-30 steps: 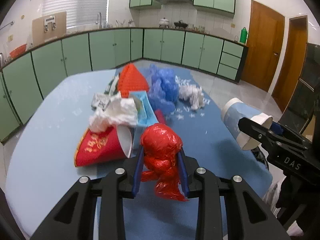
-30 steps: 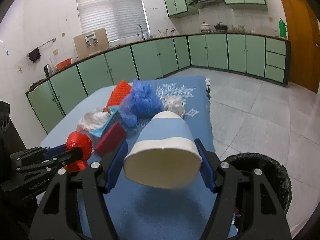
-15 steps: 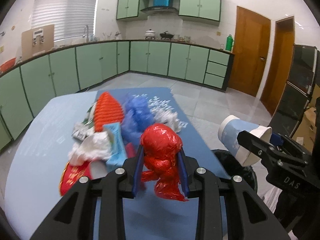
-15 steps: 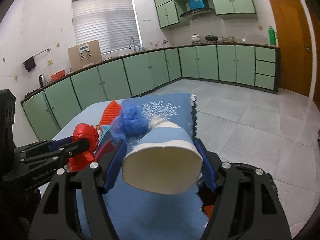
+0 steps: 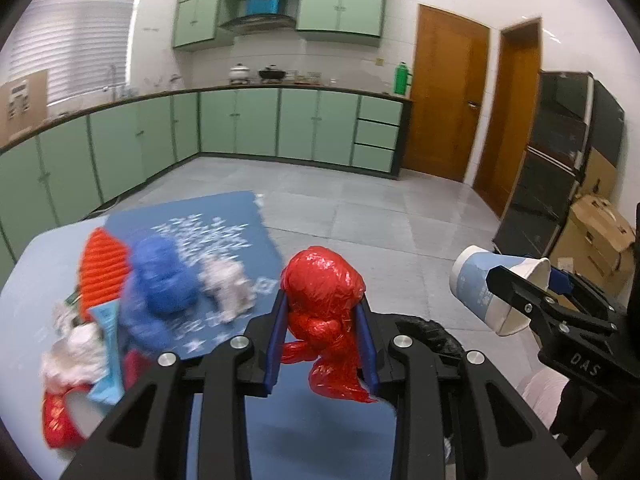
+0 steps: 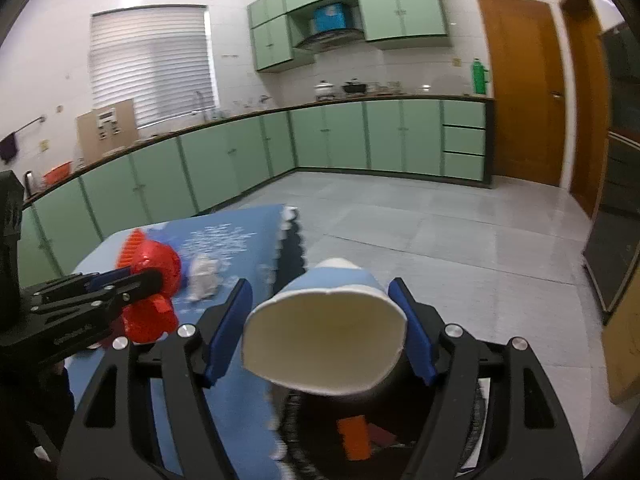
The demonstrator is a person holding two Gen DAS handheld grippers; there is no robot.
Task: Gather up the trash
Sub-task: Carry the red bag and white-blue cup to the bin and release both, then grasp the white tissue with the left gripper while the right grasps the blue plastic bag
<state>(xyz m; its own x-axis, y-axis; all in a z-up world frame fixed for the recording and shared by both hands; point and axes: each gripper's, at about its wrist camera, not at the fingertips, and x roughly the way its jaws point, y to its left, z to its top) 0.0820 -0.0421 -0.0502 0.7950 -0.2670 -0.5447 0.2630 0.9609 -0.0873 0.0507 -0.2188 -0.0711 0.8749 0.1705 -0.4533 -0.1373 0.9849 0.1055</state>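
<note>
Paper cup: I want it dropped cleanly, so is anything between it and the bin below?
Nothing visible: the paper cup sits between the right gripper's fingers, directly above the open black bin.

Red bag [image 5: 322, 300]: crinkled glossy plastic film. Cup [image 6: 324, 344]: matt paper, smooth interior. Tablecloth [image 5: 236, 220]: matt blue fabric. Floor tiles [image 6: 460, 240] are showing a glossy sheen.

My left gripper [image 5: 322, 344] is clamped on the red bag [image 5: 324, 300]. Beside that bag, to its right, my right gripper [image 6: 320, 334] has jaws opening, cup [image 6: 324, 344] between them.
</note>
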